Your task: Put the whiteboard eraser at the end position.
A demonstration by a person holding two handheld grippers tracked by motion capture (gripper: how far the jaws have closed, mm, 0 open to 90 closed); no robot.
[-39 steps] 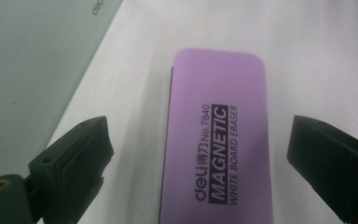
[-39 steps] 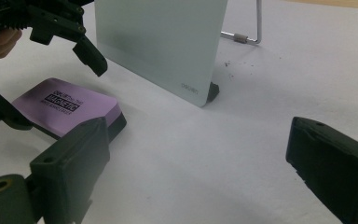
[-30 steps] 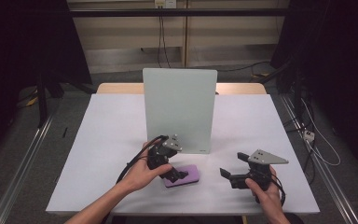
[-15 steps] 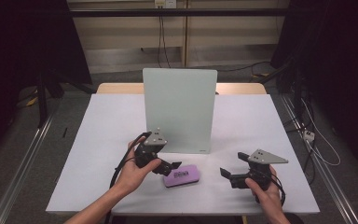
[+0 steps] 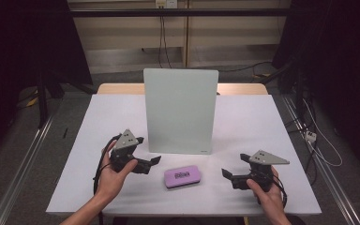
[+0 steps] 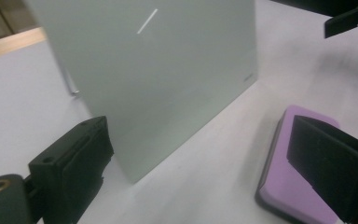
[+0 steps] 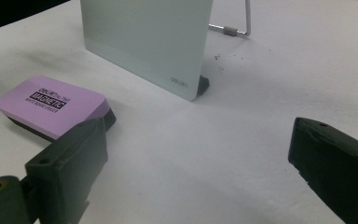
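A purple eraser [image 5: 183,176] lies flat on the white table [image 5: 262,122], in front of an upright pale green board [image 5: 180,110]. My left gripper [image 5: 148,151] is open just left of the eraser, not touching it. In the left gripper view the eraser [image 6: 279,172] sits partly behind the right jaw, with the board [image 6: 154,70] ahead and the gripper [image 6: 200,172] empty. My right gripper [image 5: 234,165] is open to the right of the eraser, apart from it. In the right gripper view the eraser [image 7: 51,105] lies beyond the left jaw, and the gripper [image 7: 200,172] holds nothing.
The board [image 7: 144,42] stands on a wire stand [image 7: 237,23] behind it and blocks the middle of the table. The other gripper [image 6: 354,23] shows far off in the left gripper view. Dark floor and cables surround the table.
My left gripper has drawn back to the left, off the eraser, which stays lying on the table. The right gripper has not moved.
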